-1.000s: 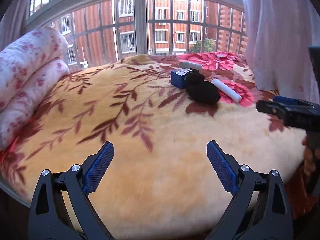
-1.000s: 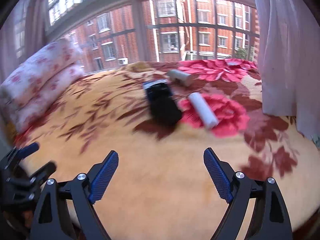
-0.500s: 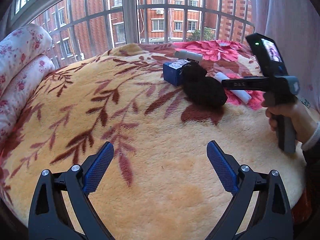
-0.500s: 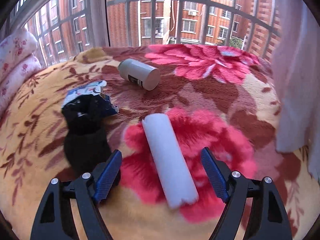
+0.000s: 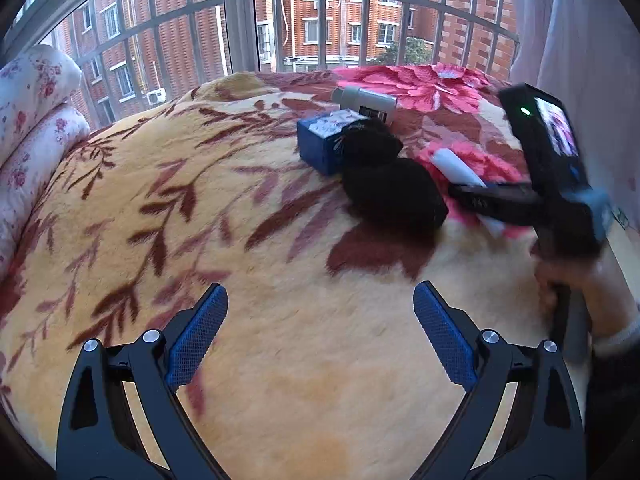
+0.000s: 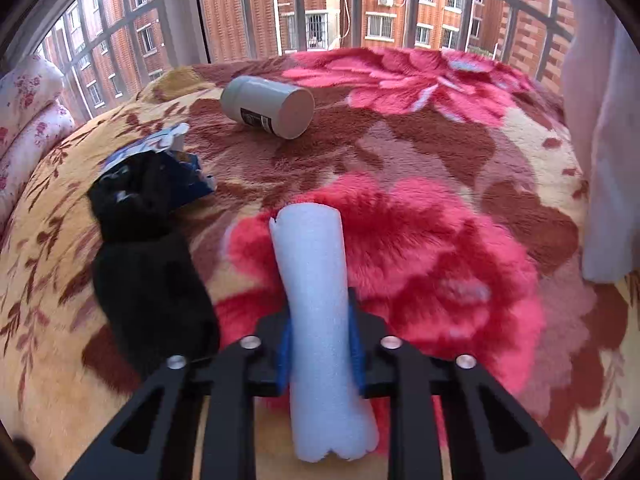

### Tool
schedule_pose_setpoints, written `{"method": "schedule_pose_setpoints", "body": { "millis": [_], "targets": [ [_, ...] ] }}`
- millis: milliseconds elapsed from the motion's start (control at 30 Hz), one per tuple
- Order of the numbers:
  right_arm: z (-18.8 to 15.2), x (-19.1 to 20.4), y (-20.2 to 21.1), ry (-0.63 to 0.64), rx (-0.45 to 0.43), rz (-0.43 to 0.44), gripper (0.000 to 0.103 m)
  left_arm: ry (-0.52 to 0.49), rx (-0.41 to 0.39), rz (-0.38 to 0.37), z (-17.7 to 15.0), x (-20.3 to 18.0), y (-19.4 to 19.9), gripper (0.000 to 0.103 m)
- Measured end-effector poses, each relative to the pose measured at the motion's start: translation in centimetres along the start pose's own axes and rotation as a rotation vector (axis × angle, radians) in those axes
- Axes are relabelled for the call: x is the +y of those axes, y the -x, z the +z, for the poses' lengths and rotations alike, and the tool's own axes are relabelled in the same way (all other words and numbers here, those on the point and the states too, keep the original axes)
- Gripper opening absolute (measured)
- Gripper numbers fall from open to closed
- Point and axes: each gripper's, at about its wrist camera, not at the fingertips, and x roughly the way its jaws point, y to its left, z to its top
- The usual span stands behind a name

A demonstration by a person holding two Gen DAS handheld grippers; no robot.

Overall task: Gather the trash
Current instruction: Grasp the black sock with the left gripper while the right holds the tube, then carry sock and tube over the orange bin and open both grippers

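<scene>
A white foam roll lies on the flowered blanket, and my right gripper is shut on its near half. The roll also shows in the left wrist view, with the right gripper over it. To its left lie a black sock-like bundle and a torn blue box. A grey cylindrical bottle lies on its side farther back. My left gripper is open and empty, low over the yellow part of the blanket, well short of the black bundle and blue box.
The bed is covered by a yellow and red flowered blanket. Rolled floral bedding lies at the left. A barred window stands behind the bed, and a white curtain hangs at the right.
My right gripper moved forward over the foam roll and shut on it. My left gripper crept forward toward the trash pile and stayed open.
</scene>
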Motion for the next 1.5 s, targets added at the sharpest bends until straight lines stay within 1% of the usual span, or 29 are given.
{"method": "schedule_pose_setpoints", "body": {
  "millis": [67, 200, 333, 400, 533, 567, 600, 633, 667, 700, 733, 767, 800, 833, 933, 1033, 1100, 1133, 1167, 1267, 1367, 1400, 1500],
  "targets": [
    [-0.7, -0.5, 1.6, -0.026, -0.050, -0.004, 0.020, 0.012, 0.008, 0.015, 1.3, -1.1, -1.1, 0.092],
    [-1.8, -2.7, 5.0, -0.094, -0.164, -0.012, 0.020, 0.077, 0.030, 0.009, 3.8, -3.4, -4.0, 0.092],
    [-2.9, -5.4, 7.2, -0.180, -0.248, -0.041, 0.021, 0.123, 0.044, 0.066, 5.8, -4.9, -7.1, 0.092],
    [-3.3, -6.6, 7.7, -0.224, -0.275, -0.041, 0.021, 0.175, 0.075, 0.088, 6.6, -4.9, -9.2, 0.092],
    [-3.6, -8.0, 7.4, -0.287, -0.280, 0.002, 0.021, 0.247, 0.093, 0.065, 7.6, -4.7, -12.0, 0.092],
    [-3.6, -8.1, 7.2, -0.289, -0.275, 0.009, 0.021, 0.250, 0.097, 0.058, 7.7, -4.8, -12.6, 0.092],
    [-3.7, -8.1, 6.9, -0.290, -0.270, 0.016, 0.021, 0.239, 0.116, 0.063, 7.6, -4.8, -13.8, 0.092],
    [-3.7, -8.1, 6.8, -0.290, -0.267, 0.023, 0.021, 0.231, 0.117, 0.073, 7.5, -4.9, -14.2, 0.091],
    [-3.7, -8.1, 6.7, -0.292, -0.267, 0.028, 0.021, 0.213, 0.094, 0.089, 7.3, -5.2, -14.1, 0.090],
    [-3.8, -8.1, 6.6, -0.296, -0.266, 0.033, 0.021, 0.186, 0.078, 0.084, 7.3, -5.7, -13.8, 0.076],
    [-3.8, -8.2, 6.6, -0.301, -0.263, 0.035, 0.021, 0.157, 0.066, 0.056, 7.4, -6.1, -13.4, 0.048],
    [-3.9, -8.3, 6.4, -0.307, -0.259, 0.035, 0.021, 0.131, 0.060, 0.032, 7.5, -6.5, -13.2, 0.046],
    [-4.0, -8.4, 6.3, -0.313, -0.255, 0.033, 0.021, 0.105, 0.052, 0.056, 7.4, -7.0, -12.7, 0.043],
    [-4.0, -8.6, 6.2, -0.321, -0.250, 0.032, 0.021, 0.095, 0.049, 0.063, 7.2, -7.2, -12.4, 0.041],
    [-4.3, -8.8, 6.5, -0.334, -0.258, 0.023, 0.021, 0.085, 0.045, 0.075, 6.5, -6.8, -10.5, 0.040],
    [-4.4, -8.1, 7.5, -0.319, -0.278, -0.018, 0.021, 0.090, 0.036, 0.043, 5.0, -4.7, -7.3, 0.040],
    [-4.7, -7.5, 8.6, -0.309, -0.291, -0.038, 0.021, 0.088, 0.024, 0.039, 3.7, -3.2, -4.9, 0.040],
    [-5.1, -6.8, 9.5, -0.308, -0.300, -0.034, 0.021, 0.088, 0.019, 0.042, 2.7, -2.0, -3.4, 0.040],
    [-5.4, -6.0, 10.4, -0.306, -0.304, -0.017, 0.021, 0.088, 0.017, 0.049, 2.2, -1.1, -2.4, 0.040],
    [-6.3, -3.0, 12.6, -0.266, -0.309, 0.027, 0.022, 0.103, 0.000, 0.046, -0.7, 1.9, 1.9, 0.040],
    [-7.8, 1.4, 15.6, -0.183, -0.321, 0.059, 0.022, 0.125, -0.023, 0.045, -4.1, 4.9, 6.3, 0.040],
    [-8.7, 3.4, 16.9, -0.150, -0.324, 0.083, 0.022, 0.127, -0.032, 0.046, -5.4, 5.9, 7.7, 0.040],
    [-11.0, 7.3, 19.4, -0.079, -0.325, 0.127, 0.023, 0.128, -0.058, 0.050, -8.2, 7.8, 10.9, 0.040]
  ]
}}
